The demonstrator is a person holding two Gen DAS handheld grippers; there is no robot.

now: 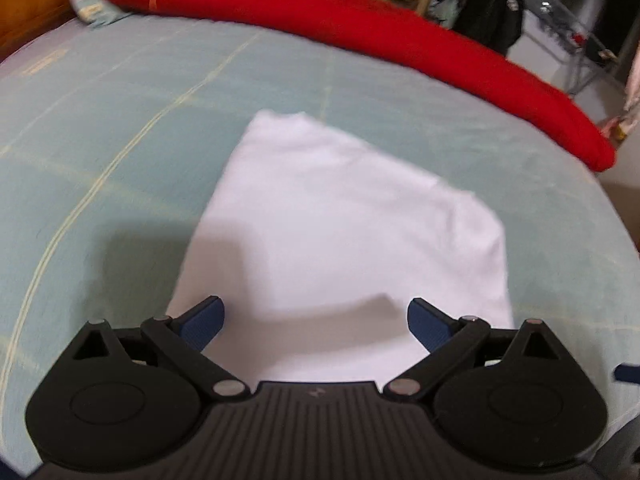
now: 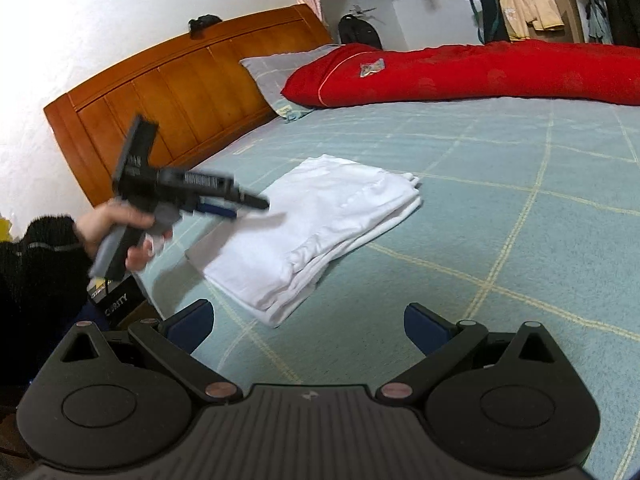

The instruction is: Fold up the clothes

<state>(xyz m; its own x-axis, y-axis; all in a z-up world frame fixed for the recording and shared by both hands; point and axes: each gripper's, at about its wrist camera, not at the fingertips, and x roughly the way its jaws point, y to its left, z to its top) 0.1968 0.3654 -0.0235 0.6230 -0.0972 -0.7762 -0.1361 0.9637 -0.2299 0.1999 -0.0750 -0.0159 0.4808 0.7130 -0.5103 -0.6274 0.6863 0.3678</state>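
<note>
Folded white garment (image 2: 320,224) on bed (image 2: 500,208), both grippers' jaws apart.

One folded white garment (image 2: 320,232) lies on one bed (image 2: 500,208). One red quilt (image 2: 480,72) and one pillow (image 2: 276,72) sit at its far side, before one wooden headboard (image 2: 180,96). Two grippers show: left gripper (image 1: 316,326), right gripper (image 2: 308,326).

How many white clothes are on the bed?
1: a folded white garment lies on the green bedsheet, in front of the left gripper and left of the right gripper. More may lie outside the views.
</note>
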